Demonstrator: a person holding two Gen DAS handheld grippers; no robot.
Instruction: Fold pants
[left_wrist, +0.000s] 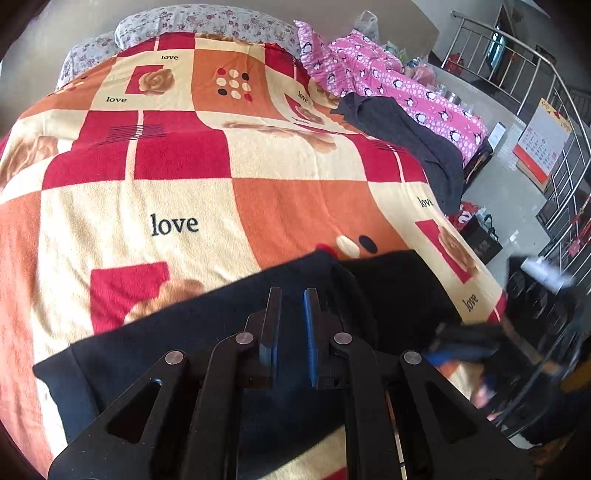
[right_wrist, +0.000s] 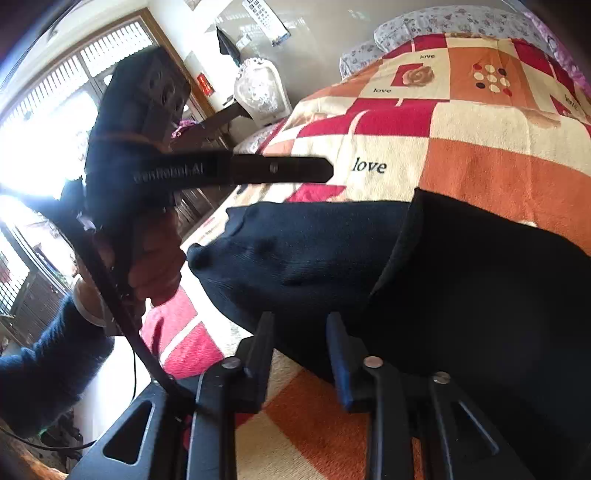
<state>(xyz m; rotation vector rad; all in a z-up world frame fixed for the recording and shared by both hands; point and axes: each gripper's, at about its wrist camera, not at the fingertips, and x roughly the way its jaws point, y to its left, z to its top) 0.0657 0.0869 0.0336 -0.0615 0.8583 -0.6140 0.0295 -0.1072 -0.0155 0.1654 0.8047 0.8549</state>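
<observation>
The dark navy pants (left_wrist: 207, 332) lie on the patterned bedspread (left_wrist: 207, 206) near its front edge, with one part folded over at the right. In the right wrist view the pants (right_wrist: 461, 288) fill the lower right. My left gripper (left_wrist: 292, 295) hovers over the pants with a narrow gap between its fingers and nothing in it. My right gripper (right_wrist: 300, 321) is open at the near edge of the pants, with no cloth between the fingers. The left gripper also shows in the right wrist view (right_wrist: 325, 170), held by a hand above the pants. The right gripper is a blur at the right of the left wrist view.
A dark grey garment (left_wrist: 413, 140) and a pink penguin-print quilt (left_wrist: 391, 81) lie at the bed's far right. Floral pillows (left_wrist: 199, 22) sit at the head. A metal railing (left_wrist: 546, 96) and bags stand on the floor right of the bed. A white chair (right_wrist: 262, 92) stands to the left.
</observation>
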